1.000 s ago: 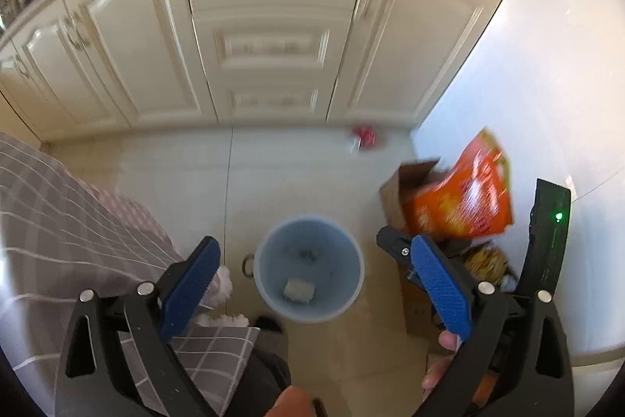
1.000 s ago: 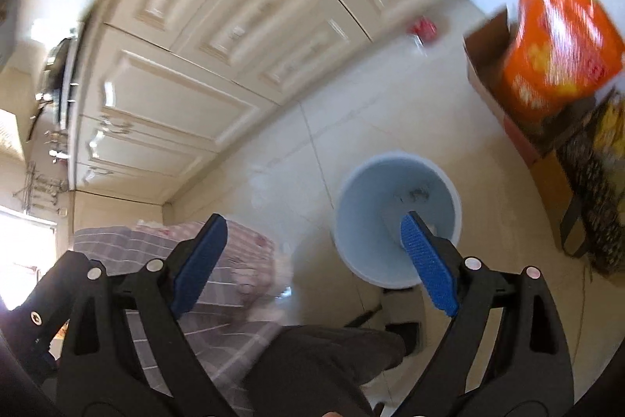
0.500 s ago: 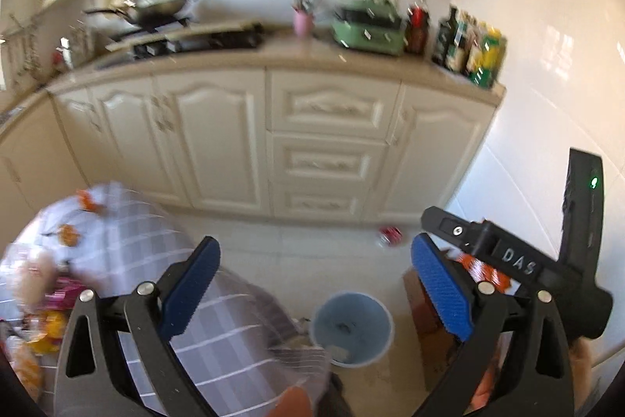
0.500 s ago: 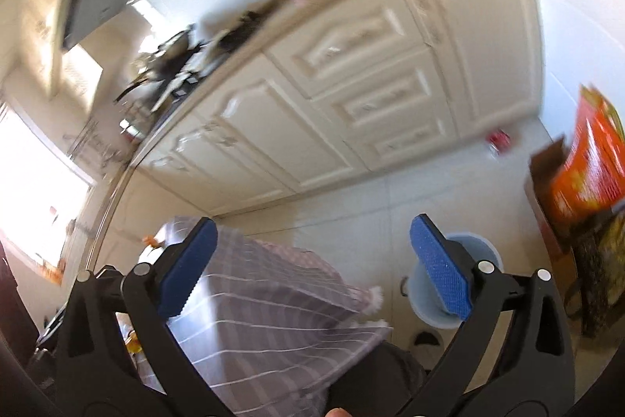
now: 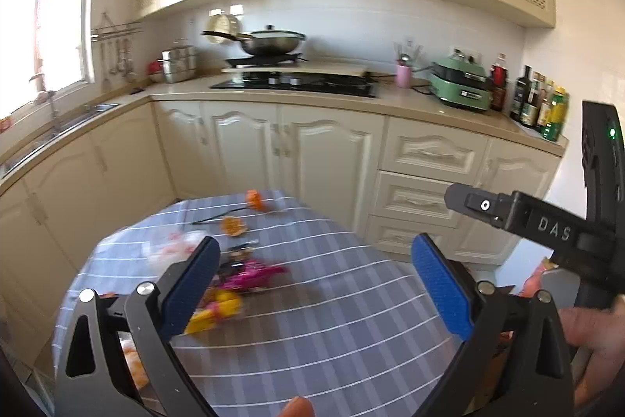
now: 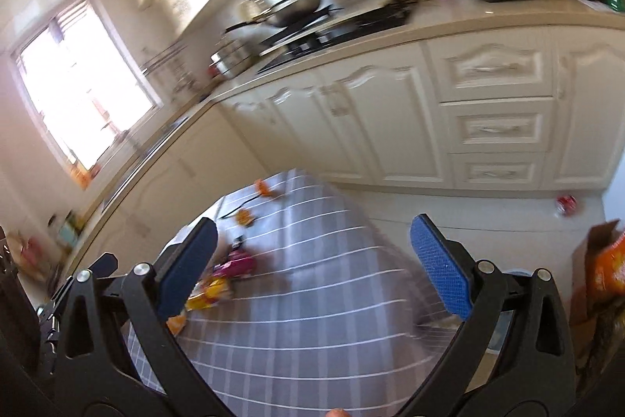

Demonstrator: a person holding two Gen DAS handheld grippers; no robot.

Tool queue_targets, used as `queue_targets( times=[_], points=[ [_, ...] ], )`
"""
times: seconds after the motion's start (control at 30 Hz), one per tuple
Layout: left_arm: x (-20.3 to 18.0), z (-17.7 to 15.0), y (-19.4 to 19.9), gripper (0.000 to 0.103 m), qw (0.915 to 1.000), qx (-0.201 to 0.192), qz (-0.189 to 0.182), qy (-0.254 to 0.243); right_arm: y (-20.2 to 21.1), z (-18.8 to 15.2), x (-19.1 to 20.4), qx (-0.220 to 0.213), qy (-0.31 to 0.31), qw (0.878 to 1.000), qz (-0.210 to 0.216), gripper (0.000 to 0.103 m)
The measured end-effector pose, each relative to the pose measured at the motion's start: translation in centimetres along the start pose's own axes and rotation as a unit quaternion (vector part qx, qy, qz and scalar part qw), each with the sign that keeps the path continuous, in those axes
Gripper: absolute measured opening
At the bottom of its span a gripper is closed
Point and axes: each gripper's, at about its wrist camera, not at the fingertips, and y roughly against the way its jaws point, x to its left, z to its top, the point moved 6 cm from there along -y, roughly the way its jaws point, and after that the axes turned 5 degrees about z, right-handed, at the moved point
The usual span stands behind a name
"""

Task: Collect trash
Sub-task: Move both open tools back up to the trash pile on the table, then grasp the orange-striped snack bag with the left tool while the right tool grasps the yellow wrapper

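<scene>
A table with a grey checked cloth (image 5: 332, 319) carries scattered trash: a pink wrapper (image 5: 250, 274), a yellow wrapper (image 5: 213, 311), orange peels (image 5: 234, 225) and a pale plastic bag (image 5: 172, 249). My left gripper (image 5: 312, 284) is open and empty above the table, just right of the wrappers. My right gripper (image 6: 312, 268) is open and empty over the cloth (image 6: 312, 299); the pink wrapper (image 6: 238, 262) and the yellow wrapper (image 6: 209, 294) lie by its left finger. The right gripper's body (image 5: 547, 229) shows at the right of the left wrist view.
Cream kitchen cabinets (image 5: 328, 159) and a counter with a stove and wok (image 5: 273, 43) stand behind the table. A red can (image 6: 566, 204) lies on the floor near an open cardboard box holding an orange bag (image 6: 605, 268). A sink (image 5: 58, 127) is at the left.
Both grippers have swung up from the blue bin on the floor to the table with the trash. Both stay open and empty.
</scene>
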Motion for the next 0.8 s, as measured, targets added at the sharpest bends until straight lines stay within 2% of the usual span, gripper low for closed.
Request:
queue_targets(
  times=[0.3, 0.43, 0.6, 0.73, 0.8],
  points=[
    [9.7, -4.8, 1.1, 0.096, 0.9979, 0.012, 0.063, 0.008, -4.4, -3.6, 7.3, 0.054, 0.063, 0.996, 0.019, 0.097],
    [13.8, -8.6, 0.1, 0.096, 0.9952, 0.045, 0.087, 0.002, -7.1, -5.9, 9.3, 0.092, 0.087, 0.992, 0.021, 0.097],
    [16.2, -13.3, -2.5, 0.096, 0.9888, 0.093, 0.113, -0.031, -10.7, -8.9, 10.1, 0.15, 0.099, 0.984, 0.019, 0.097],
    [16.8, -15.2, -4.4, 0.096, 0.9846, 0.112, 0.126, -0.047, -14.2, -11.7, 10.9, 0.196, 0.095, 0.975, 0.035, 0.097],
    [16.9, -15.5, -4.9, 0.095, 0.9851, 0.113, 0.122, -0.044, -15.7, -12.5, 11.0, 0.209, 0.079, 0.974, 0.037, 0.097]
  ],
)
